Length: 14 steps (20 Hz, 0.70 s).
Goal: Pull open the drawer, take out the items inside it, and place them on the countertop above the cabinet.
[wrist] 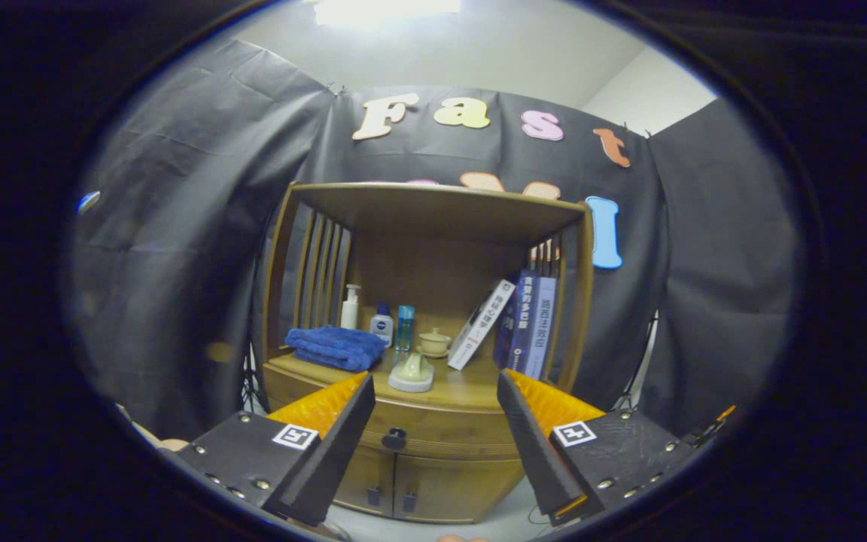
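The gripper (433,403) stands wide apart and holds nothing, lined up on the drawer (433,421), which sits flush and closed under the countertop (471,391); its dark knob (393,438) lies between the fingers, beyond them. On the countertop above the drawer rest a blue towel (336,348), bottles (382,324), a pale dish (412,374), possibly ceramic, and leaning books (524,324), crowding the landing space.

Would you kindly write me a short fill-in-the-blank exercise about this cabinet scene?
1. The gripper is ____, holding nothing.
2. The drawer with the dark knob is still ____.
3. The folded towel on the countertop is ____ in colour.
4. The books lean at the countertop's ____ end.

Missing words: open; closed; blue; right
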Tool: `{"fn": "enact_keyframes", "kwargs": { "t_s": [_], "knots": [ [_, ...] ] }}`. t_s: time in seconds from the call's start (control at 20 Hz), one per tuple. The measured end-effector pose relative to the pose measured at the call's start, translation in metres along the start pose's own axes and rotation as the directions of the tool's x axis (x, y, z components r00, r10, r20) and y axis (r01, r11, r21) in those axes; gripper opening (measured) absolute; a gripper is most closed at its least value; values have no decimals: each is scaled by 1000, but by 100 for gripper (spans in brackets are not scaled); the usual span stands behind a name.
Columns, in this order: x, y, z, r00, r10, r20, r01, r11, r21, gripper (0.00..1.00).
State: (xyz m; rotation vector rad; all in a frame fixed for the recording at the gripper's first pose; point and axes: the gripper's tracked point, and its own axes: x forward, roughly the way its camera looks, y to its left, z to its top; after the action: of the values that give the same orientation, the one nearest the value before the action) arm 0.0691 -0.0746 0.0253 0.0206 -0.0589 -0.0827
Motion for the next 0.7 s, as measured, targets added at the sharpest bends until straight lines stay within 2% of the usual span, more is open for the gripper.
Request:
{"fn": "enact_keyframes", "kwargs": {
  "t_s": [0.4, 0.7],
  "knots": [
    [-49, -66, 5, 996, -93, 7, 93, 996, 0, 98],
    [-53, -96, -2, 992, -129, 13, 130, 990, -48, 98]
  ]
}}
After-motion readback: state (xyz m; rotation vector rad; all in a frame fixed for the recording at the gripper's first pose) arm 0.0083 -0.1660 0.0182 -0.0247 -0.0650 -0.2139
